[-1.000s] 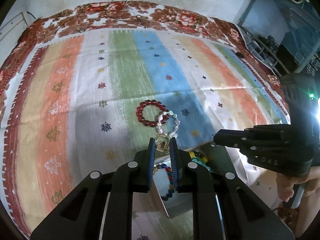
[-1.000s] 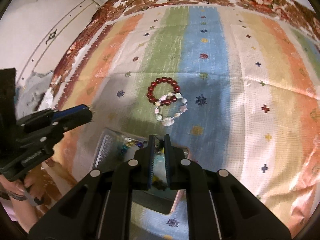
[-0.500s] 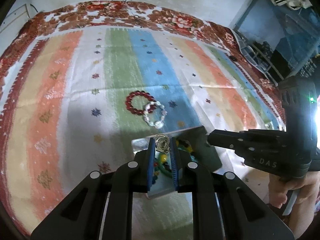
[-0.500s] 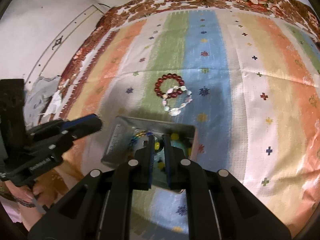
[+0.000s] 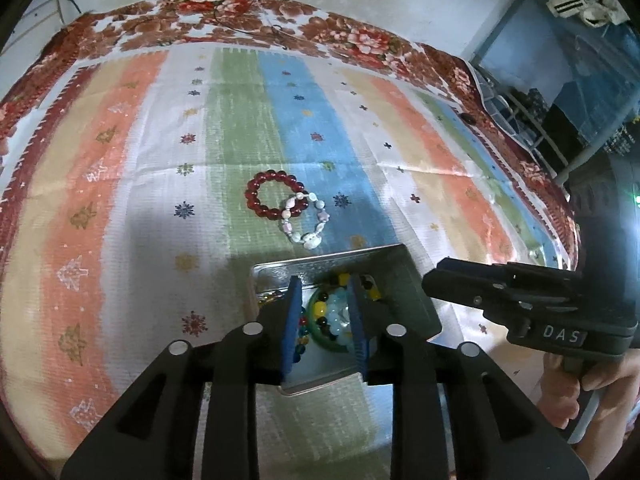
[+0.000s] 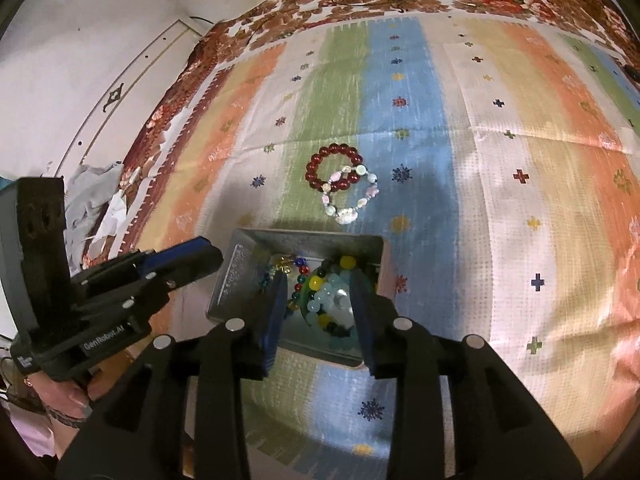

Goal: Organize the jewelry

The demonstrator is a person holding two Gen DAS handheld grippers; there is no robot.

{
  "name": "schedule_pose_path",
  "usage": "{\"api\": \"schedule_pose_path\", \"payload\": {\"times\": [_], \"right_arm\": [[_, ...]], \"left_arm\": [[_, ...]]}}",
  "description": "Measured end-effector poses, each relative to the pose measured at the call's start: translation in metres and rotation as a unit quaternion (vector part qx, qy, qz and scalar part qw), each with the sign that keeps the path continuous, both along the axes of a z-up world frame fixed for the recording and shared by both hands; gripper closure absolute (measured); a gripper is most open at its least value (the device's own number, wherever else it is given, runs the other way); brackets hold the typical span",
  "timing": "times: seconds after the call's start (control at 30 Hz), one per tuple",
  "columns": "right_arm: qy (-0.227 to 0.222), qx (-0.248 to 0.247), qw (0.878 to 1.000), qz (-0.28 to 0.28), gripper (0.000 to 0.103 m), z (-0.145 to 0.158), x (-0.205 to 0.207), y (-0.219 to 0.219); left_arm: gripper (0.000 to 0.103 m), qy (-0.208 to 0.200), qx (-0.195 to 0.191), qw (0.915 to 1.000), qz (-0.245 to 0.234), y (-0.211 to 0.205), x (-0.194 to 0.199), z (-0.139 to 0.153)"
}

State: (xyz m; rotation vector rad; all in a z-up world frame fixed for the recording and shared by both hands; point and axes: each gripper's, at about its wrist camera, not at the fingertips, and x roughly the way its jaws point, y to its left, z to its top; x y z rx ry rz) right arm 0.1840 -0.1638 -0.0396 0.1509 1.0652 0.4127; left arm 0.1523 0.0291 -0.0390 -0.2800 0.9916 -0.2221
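Left hand-held gripper (image 5: 325,312) hovers above metal tin (image 5: 404,280), jaws parted, gripping nothing. Right hand-held gripper (image 6: 320,308) likewise over tin, jaws apart, empty. Tin holds mixed bead bracelets (image 6: 326,300). Just beyond tin on striped cloth (image 5: 140,200): red bead bracelet (image 5: 274,196) overlapped by pale bead bracelet (image 5: 306,222). Writing: "DAS" on right tool, "GenRobot.AI" on left tool.

Metal tin (image 6: 304,240) blocks the near approach to overlapping bracelets (image 6: 340,184).
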Motion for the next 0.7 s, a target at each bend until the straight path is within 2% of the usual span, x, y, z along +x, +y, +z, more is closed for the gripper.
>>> {"api": "schedule_pose_path", "payload": {"times": [0.13, 0.37, 0.47, 0.57, 0.7], "right_arm": [[-0.002, -0.007, 1.000, -0.003, 0.069, -0.002, 0.003, 0.000], [0.006, -0.003, 1.000, -0.015, 0.069, -0.005, 0.014, -0.004], [0.011, 0.002, 1.000, -0.022, 0.068, -0.006, 0.020, -0.008], [0.015, 0.004, 1.000, -0.026, 0.063, -0.007, 0.027, -0.011], [0.019, 0.001, 1.000, -0.025, 0.063, -0.008, 0.038, -0.009]], "left_arm": [[0.071, -0.003, 0.011, 0.9999, 0.012, 0.005, 0.002, 0.001], [0.070, 0.010, 0.023, 0.9995, 0.021, 0.004, 0.011, -0.006], [0.063, 0.008, 0.031, 0.9992, 0.024, 0.005, 0.013, -0.005], [0.057, 0.005, 0.045, 0.9988, 0.019, 0.003, 0.014, -0.004], [0.050, 0.007, 0.057, 0.9982, 0.018, 0.000, 0.018, -0.006]]}}
